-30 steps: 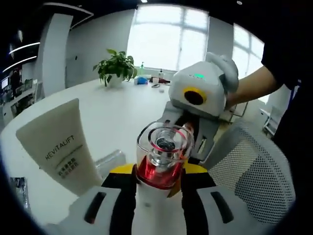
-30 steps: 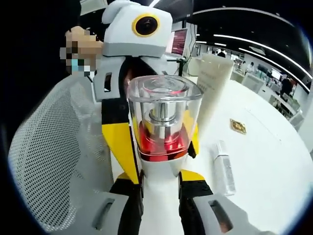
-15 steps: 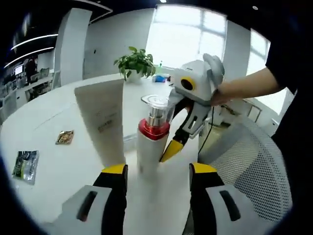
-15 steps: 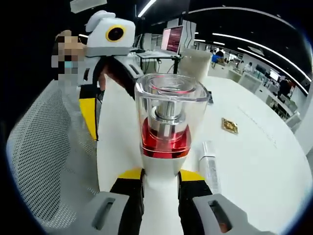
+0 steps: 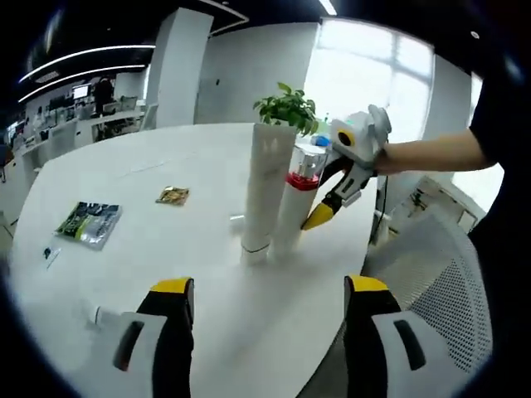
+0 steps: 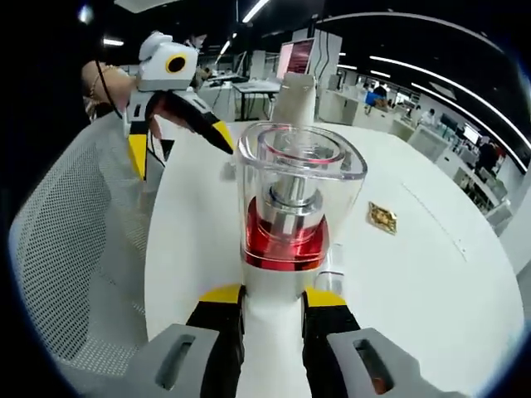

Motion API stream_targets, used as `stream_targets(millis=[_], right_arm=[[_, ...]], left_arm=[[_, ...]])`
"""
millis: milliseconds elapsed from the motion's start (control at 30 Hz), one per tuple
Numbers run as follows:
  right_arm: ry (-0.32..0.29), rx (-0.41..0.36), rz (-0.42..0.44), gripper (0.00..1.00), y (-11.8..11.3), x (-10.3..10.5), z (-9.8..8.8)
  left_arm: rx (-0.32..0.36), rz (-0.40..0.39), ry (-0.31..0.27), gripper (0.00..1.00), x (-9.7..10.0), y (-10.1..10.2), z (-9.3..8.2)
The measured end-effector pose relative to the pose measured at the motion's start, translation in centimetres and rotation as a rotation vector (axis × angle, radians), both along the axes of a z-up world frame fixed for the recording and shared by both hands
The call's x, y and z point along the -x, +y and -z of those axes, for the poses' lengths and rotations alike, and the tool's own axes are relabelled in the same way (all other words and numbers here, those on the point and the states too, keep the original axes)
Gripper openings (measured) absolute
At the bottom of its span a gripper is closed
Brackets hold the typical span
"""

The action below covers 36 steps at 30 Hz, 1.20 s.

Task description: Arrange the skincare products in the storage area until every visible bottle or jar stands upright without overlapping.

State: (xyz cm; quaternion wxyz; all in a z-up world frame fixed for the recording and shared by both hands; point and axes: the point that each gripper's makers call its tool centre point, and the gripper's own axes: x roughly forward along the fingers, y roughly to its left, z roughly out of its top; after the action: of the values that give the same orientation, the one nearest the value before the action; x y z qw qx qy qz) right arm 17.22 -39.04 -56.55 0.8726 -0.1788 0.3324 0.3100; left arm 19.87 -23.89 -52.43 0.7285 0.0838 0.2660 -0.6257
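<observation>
While the right gripper [image 6: 272,319] is clamped on the white body of the pump bottle [image 6: 290,224], just under its red collar and clear cap, the bottle is seen standing on the white table [image 5: 166,240], touching or almost touching the tall white tube [image 5: 264,189] that stands upright on its cap; it cannot be told which. The left gripper [image 5: 264,319] is held well apart from both products, its 2 jaws spread wide and holding nothing. A small clear bottle [image 6: 332,264] is partly seen behind the pump bottle in the right gripper view, and it seems to lie on its side. The step in hand is judged to be the setting down of the pump bottle. To do it well, the base should be felt flat on the table before the jaws are opened, and the opening should be slow and even, so that the bottle is not pushed against the tube. The withdrawal is best made straight back along the jaws. 2 flat sachets [image 5: 90,222] lie farther off.
</observation>
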Motion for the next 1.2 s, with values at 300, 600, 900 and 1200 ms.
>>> stream_targets(millis=[300, 600, 900, 1200], right_arm=[[0.002, 0.010, -0.028, 0.18, 0.1, -0.5, -0.1], [0.005, 0.011, -0.027, 0.18, -0.1, -0.6, -0.1], [-0.002, -0.035, 0.073, 0.20, -0.5, -0.2, -0.9], [0.002, -0.017, 0.182, 0.33, -1.3, 1.6, -1.4]], left_arm=[[0.011, -0.108, 0.000, 0.77, -1.7, 2.4, -0.6], [0.021, -0.169, -0.017, 0.78, -2.1, 3.6, -1.4], [0.019, -0.200, -0.025, 0.78, -2.2, 4.4, -1.7], [0.021, -0.218, -0.036, 0.77, -2.3, 5.6, -2.1]])
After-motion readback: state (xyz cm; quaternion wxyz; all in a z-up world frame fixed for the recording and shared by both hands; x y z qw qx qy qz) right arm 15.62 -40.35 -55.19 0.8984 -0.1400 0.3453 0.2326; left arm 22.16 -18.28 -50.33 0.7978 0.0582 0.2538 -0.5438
